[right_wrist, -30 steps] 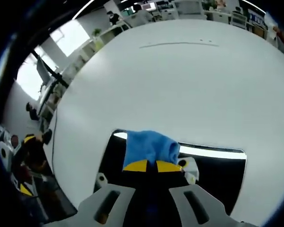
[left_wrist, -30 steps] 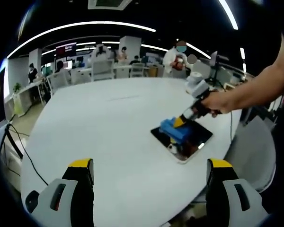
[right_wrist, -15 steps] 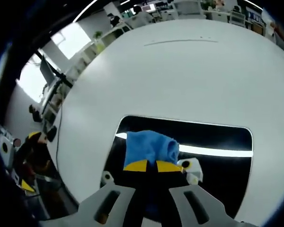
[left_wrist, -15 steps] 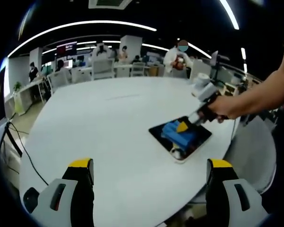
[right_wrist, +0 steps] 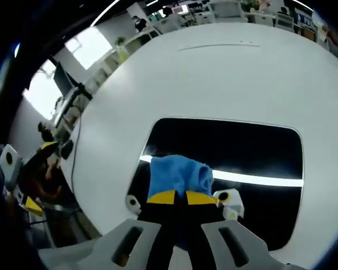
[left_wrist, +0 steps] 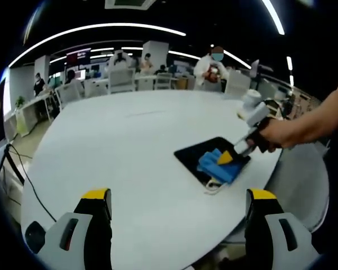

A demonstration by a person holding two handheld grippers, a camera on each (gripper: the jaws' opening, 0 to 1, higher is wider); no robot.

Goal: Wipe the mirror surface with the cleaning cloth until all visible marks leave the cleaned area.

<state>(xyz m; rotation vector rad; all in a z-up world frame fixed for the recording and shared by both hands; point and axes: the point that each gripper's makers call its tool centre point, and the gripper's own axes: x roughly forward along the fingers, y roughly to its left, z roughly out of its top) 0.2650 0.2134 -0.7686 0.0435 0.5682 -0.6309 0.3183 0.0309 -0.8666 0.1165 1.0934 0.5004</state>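
Currently the right gripper (right_wrist: 177, 198) holds its jaws clamped on the blue cleaning cloth (right_wrist: 179, 176), which bunches just ahead of the yellow tips and presses on the dark mirror (right_wrist: 248, 152). Compared with one second ago, more mirror lies ahead of the jaws and less behind them: the cloth has been drawn back toward the mirror's near edge. In the left gripper view the same change shows, with the cleaning cloth (left_wrist: 219, 166) now at the near end of the mirror (left_wrist: 192, 153) instead of its far end. This suggests one wiping stroke is nearly complete. No marks can be made out on the dark glass, so whether it is clean cannot be confirmed.

The left gripper (left_wrist: 179, 209) has its jaws wide apart and grips nothing; it hangs well short of the mirror above the white table (left_wrist: 112, 146).

Edges: the mirror's near border lies just behind the right jaws, so little travel remains in that direction. Ahead and to both sides of the jaws, glass remains open for further passes.
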